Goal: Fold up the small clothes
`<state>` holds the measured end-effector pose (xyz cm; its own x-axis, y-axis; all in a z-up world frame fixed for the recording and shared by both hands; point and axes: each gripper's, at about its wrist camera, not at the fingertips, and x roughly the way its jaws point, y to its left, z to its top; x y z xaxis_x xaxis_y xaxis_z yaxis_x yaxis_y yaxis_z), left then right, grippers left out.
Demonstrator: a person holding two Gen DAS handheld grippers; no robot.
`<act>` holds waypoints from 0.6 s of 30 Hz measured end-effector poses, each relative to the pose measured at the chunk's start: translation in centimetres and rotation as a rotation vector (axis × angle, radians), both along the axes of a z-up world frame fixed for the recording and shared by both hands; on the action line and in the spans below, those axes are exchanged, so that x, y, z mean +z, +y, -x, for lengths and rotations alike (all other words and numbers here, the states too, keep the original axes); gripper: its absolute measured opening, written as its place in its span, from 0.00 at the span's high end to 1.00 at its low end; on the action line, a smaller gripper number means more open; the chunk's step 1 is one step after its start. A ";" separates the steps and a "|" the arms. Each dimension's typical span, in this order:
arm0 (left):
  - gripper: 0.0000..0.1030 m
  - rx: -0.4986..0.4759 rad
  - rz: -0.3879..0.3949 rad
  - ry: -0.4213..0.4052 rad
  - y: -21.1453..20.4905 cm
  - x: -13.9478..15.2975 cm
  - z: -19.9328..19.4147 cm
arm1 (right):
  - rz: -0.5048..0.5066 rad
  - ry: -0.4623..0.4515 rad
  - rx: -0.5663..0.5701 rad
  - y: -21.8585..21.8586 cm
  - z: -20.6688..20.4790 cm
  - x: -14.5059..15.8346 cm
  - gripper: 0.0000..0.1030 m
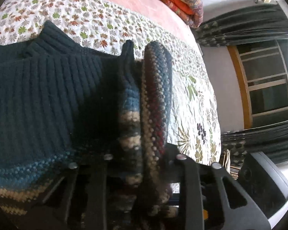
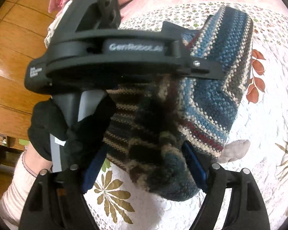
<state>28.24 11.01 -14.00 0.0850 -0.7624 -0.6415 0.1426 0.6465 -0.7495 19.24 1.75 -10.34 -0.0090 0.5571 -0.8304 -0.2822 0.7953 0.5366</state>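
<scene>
Fingers of the left gripper pinch the striped edge of the knit sweater, lifting it off the floral quilt to fold; the right gripper has both fingers wide apart around its bunched hem.

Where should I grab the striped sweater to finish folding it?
Judging by its pose, take the sweater at its lifted striped hem edge, which stands up off the quilt. Come from the open quilt side, fingers straddling the upright fold; the ribbed collar lies flat and offers less to pinch.
</scene>
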 end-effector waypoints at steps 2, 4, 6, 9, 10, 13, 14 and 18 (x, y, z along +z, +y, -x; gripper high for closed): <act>0.82 0.009 0.023 -0.024 0.9 0.7 0.7 | -0.016 -0.006 0.003 -0.3 0.2 0.8 0.20; 0.82 0.022 0.056 -0.035 1.9 1.2 1.1 | -0.036 -0.012 0.000 -0.8 0.4 1.8 0.20; 0.82 0.033 0.074 -0.054 3.1 2.0 1.3 | -0.061 -0.019 -0.010 -1.3 0.7 3.0 0.20; 0.82 0.046 0.095 -0.082 5.5 3.0 2.3 | -0.083 -0.040 -0.026 -2.3 1.1 4.5 0.19; 0.82 0.051 0.096 -0.088 6.1 3.2 2.4 | -0.073 -0.044 -0.043 -2.7 1.0 4.7 0.18; 0.82 0.070 0.111 -0.086 8.6 3.5 3.1 | -0.101 -0.014 -0.122 -4.1 0.6 4.7 0.18; 0.82 0.074 0.115 -0.084 9.1 3.5 3.3 | -0.115 0.004 -0.145 -4.4 0.4 4.6 0.18; 0.82 0.088 0.126 -0.084 11.9 3.4 4.1 | -0.101 0.032 -0.182 -3.6 0.5 4.6 0.18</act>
